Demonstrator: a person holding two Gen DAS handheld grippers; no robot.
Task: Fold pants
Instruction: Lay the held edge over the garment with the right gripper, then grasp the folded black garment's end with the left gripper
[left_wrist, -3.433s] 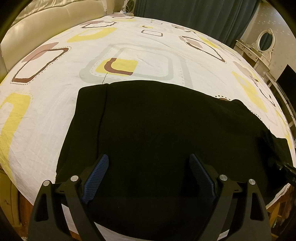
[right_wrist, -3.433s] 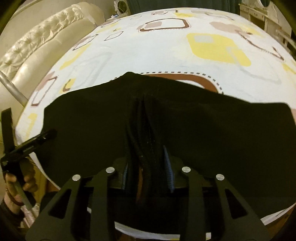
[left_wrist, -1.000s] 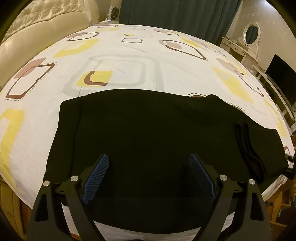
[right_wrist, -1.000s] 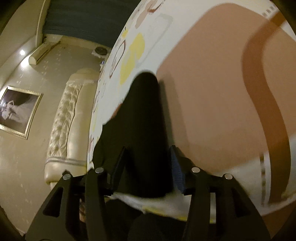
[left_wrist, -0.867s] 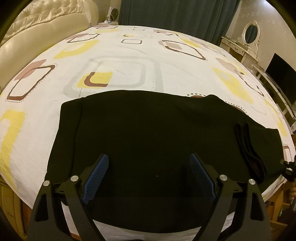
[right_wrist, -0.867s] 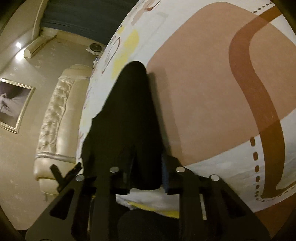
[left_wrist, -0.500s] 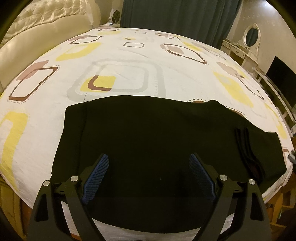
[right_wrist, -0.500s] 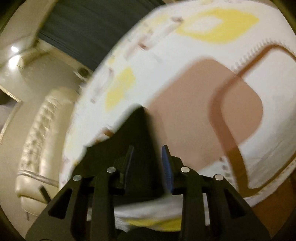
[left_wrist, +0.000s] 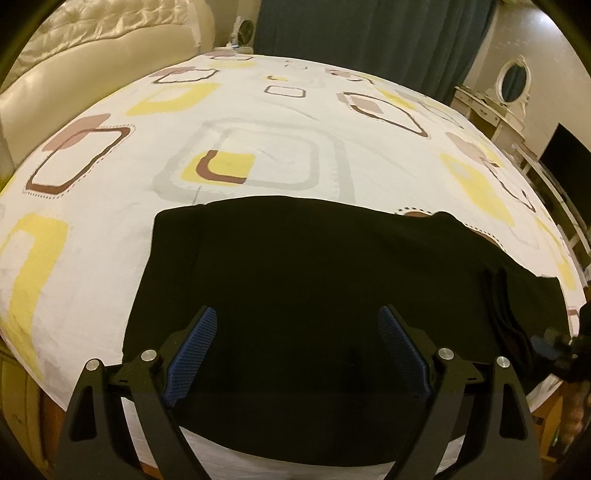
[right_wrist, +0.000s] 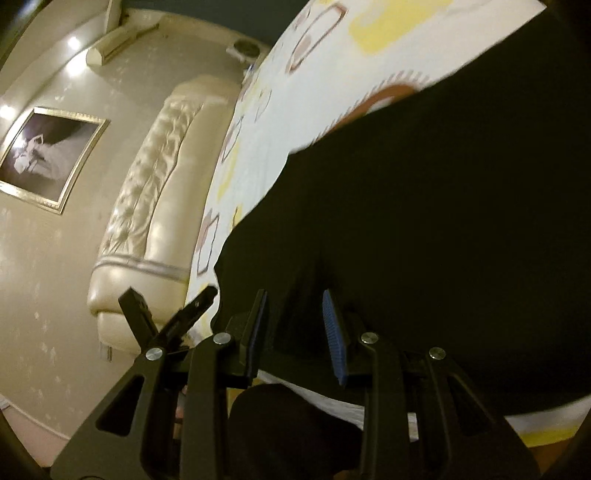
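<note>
Black pants (left_wrist: 325, 280) lie flat across the near edge of a bed with a white patterned sheet (left_wrist: 258, 122). My left gripper (left_wrist: 295, 328) is open and empty, hovering above the middle of the pants. A dark ribbed band (left_wrist: 502, 314) lies at the pants' right end. In the right wrist view the pants (right_wrist: 443, 206) fill the right side. My right gripper (right_wrist: 295, 317) is tilted, jaws partly apart, with a fold of the black cloth between them; whether the pads grip it I cannot tell. The left gripper (right_wrist: 166, 317) shows beyond it.
A cream tufted headboard (left_wrist: 92, 40) stands at the left. Dark curtains (left_wrist: 369, 37) hang at the back. A white vanity with an oval mirror (left_wrist: 513, 79) and a dark screen (left_wrist: 565, 155) stand at the right. A framed picture (right_wrist: 48, 155) hangs on the wall.
My right gripper has swung from the bare brown-patterned sheet back over the pants, and its jaws stand a little wider. My left gripper stays open and has drawn back slightly.
</note>
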